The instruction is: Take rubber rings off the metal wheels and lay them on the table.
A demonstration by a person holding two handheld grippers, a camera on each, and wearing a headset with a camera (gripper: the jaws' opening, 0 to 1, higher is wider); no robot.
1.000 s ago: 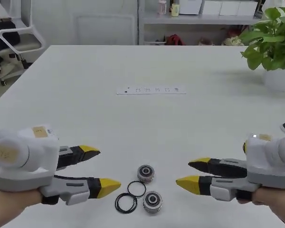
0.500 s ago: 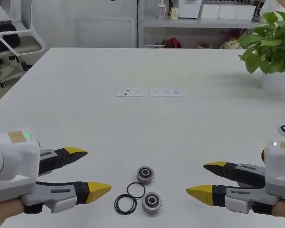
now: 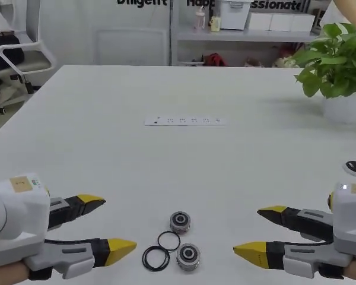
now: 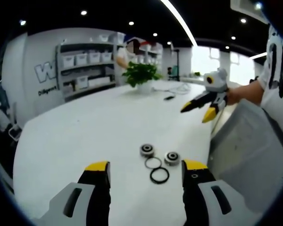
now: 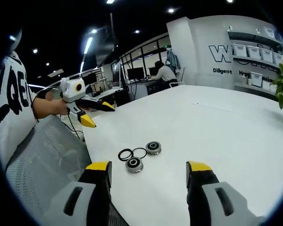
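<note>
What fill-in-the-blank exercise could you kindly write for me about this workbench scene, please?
The black rubber rings lie flat on the white ____.
The round metal wheels beside them number ____.
The left tongs and right tongs both stand ____.
Missing words: table; two; open.

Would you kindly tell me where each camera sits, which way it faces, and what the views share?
Head view: on the headset, looking forward and down over the table; left gripper and right gripper enter at the bottom.
Left gripper view: on the left gripper, facing the right gripper; own jaws and the person's shirt show.
Right gripper view: mirrored, facing the left gripper; jaws, shirt.
Shared: all see the metal wheels and rubber rings.
</note>
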